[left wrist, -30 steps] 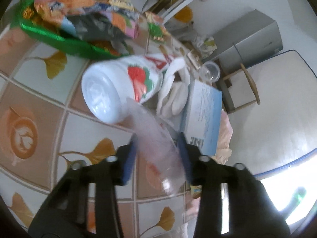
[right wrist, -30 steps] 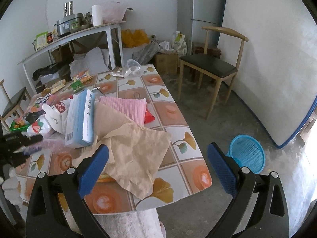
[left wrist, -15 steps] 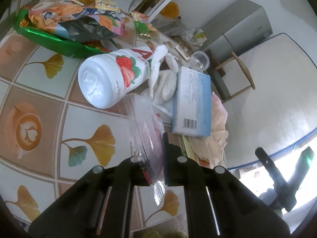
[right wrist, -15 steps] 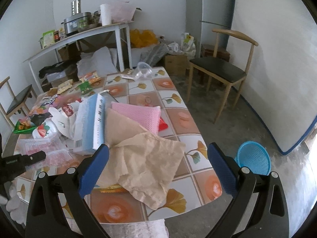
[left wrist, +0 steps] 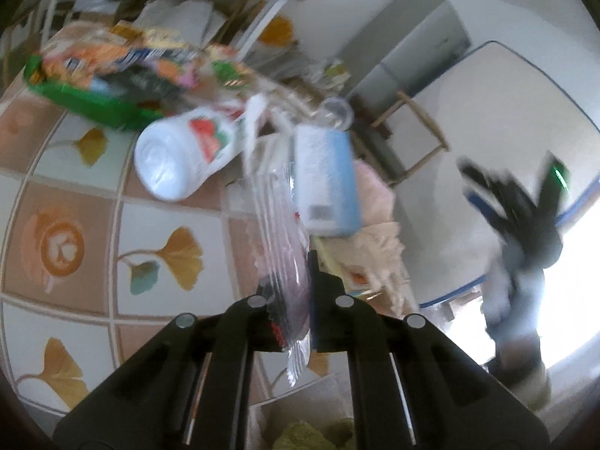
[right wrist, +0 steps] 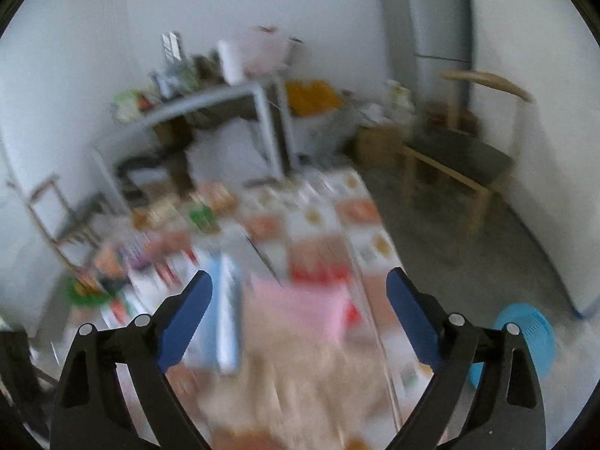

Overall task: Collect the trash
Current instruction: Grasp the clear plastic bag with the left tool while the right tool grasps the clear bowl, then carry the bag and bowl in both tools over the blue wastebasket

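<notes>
Clear, crinkly plastic is what the left gripper [left wrist: 300, 292] has hold of: its jaws are pinched nearly together on the lower end of a transparent wrapper [left wrist: 279, 232], which stands up between the fingers and fans out above the table [left wrist: 67, 172], near the edge closest to the camera. It should handle as almost weightless and completely limp, and slick too, so a thin film like this could slide out of the pads if swung hard; the hold low on the gathered, serrated end, where some red and dark print shows, looks the sensible place, since the film is bunched thickest there. The wrapper is see-through with faint ribs or creases running its length and a ragged bottom edge hanging below the jaws. Whether anything is left inside it I cannot tell through the blur. The right gripper [right wrist: 300, 311] holds nothing, its blue pads [right wrist: 185, 317] spread wide and just beginning to close, with only air between them above the table's cloths. Beyond the wrapper, toward the middle of the table, lie a white strawberry-printed bottle [left wrist: 180, 157] on its side and a pale blue box [left wrist: 326, 176], with a green tray of snack packets [left wrist: 93, 78] toward the far left edge. A blue basket [right wrist: 532, 337] sits on the floor off the table's right side, a likely place for the trash.
</notes>
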A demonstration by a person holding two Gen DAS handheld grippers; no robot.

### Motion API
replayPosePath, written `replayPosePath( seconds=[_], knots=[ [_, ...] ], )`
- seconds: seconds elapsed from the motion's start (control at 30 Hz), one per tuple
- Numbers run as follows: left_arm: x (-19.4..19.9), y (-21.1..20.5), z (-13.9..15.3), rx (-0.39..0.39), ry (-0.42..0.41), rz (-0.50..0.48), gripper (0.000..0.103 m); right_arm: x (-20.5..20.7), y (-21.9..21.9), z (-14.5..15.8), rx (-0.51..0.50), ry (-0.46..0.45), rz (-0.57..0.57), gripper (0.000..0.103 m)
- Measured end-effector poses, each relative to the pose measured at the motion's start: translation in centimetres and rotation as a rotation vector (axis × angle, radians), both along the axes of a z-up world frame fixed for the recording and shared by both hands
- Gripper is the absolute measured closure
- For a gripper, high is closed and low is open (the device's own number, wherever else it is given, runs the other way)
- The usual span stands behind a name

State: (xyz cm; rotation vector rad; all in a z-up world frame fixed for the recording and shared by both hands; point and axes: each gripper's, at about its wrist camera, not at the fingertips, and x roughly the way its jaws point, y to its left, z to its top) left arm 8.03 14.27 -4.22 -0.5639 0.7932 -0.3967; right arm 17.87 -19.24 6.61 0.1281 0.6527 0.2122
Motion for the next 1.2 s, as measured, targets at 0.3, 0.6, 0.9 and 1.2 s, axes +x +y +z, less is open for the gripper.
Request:
replayPosePath(
  seconds=[0.3, 0.6, 0.9, 1.2],
  knots=[
    [1.2, 0.7, 1.8, -0.071, -0.038, -0.007, 0.098, 25.0, 0.6, -3.0, 0.121, 0.157, 0.207, 0.012],
    [2.6, 1.5, 1.4, -0.045, 0.001, 0.036, 0.098, 36.8, 1.5, -12.3, 0.135, 0.439, 0.222, 0.013],
    [3.6, 1.3, 0.7, -0.058, 0.025, 0.025, 0.098, 33.5, 4.0, -13.0, 0.019, 0.478, 0.341, 0.077],
    [1.3, 1.4, 2.1, -0.057, -0.019, 0.044, 0.098, 30.5, 4.1, -10.8, 0.019, 0.467, 0.271, 0.094]
  ],
)
